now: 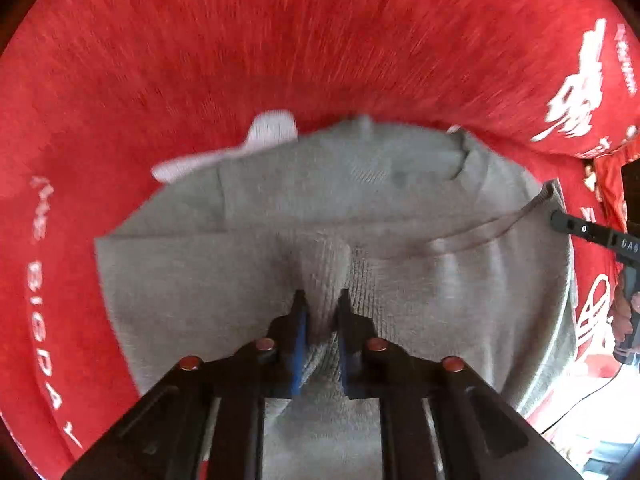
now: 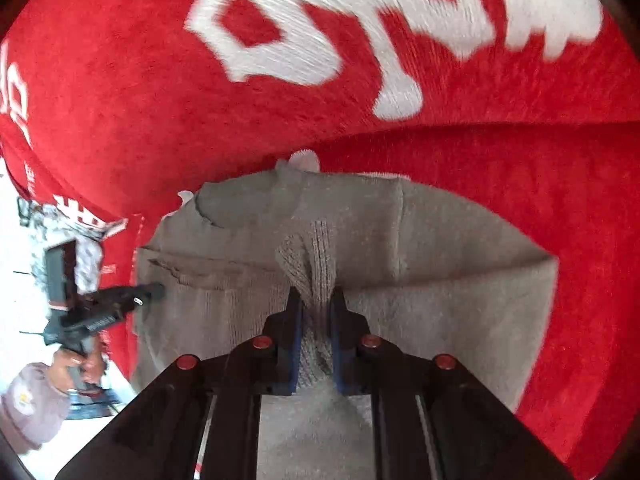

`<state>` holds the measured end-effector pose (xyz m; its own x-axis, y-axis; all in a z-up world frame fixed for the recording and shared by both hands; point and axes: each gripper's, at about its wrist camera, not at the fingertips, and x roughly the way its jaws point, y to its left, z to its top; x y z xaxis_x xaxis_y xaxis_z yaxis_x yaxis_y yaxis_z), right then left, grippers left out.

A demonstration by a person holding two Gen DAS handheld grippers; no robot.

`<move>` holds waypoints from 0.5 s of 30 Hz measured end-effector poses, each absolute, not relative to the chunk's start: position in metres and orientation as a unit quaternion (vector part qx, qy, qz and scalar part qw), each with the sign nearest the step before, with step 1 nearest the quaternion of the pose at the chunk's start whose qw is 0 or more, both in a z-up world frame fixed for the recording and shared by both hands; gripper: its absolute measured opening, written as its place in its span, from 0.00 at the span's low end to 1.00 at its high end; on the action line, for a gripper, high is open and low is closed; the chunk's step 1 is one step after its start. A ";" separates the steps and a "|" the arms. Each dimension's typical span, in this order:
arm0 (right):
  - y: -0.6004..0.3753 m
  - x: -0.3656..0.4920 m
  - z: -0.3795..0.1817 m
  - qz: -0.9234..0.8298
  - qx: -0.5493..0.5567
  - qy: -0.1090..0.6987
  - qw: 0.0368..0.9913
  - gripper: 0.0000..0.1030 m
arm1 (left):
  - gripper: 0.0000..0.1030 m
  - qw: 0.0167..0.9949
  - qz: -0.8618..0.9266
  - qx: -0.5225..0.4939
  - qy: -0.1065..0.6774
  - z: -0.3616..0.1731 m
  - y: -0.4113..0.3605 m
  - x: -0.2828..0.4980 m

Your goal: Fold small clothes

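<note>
The small grey knitted garment (image 1: 400,208) lies on a red fleece blanket with white lettering (image 1: 200,60), already doubled over so a folded layer shows across its far half, with a bit of white cloth (image 1: 264,132) peeking out at the far edge. The left gripper (image 1: 322,300) is clenched on a pinch of the knit, and the right gripper (image 2: 314,294) grips another bunch likewise. I'd say one fold is done and another is underway, with smoothing left.
</note>
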<state>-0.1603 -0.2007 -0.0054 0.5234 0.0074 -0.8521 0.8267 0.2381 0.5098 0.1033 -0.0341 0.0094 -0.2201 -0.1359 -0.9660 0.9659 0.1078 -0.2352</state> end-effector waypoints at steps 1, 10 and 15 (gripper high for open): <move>-0.197 -0.159 0.002 -0.305 0.530 0.387 0.690 0.13 | 0.10 0.503 -0.559 0.367 0.548 0.020 -0.030 0.105; -0.193 -0.149 0.078 -0.354 0.446 0.376 0.731 0.13 | 0.10 0.562 -0.590 0.319 0.483 0.092 -0.032 0.131; -0.228 -0.133 0.028 -0.364 0.461 0.401 0.703 0.13 | 0.10 0.581 -0.553 0.354 0.480 0.040 -0.056 0.134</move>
<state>-0.1330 -0.2282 0.0277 0.4148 -0.1422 -0.8987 0.8808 0.3106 0.3574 0.1344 -0.0565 0.0403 -0.0727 -0.3036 -0.9500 0.9836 0.1361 -0.1187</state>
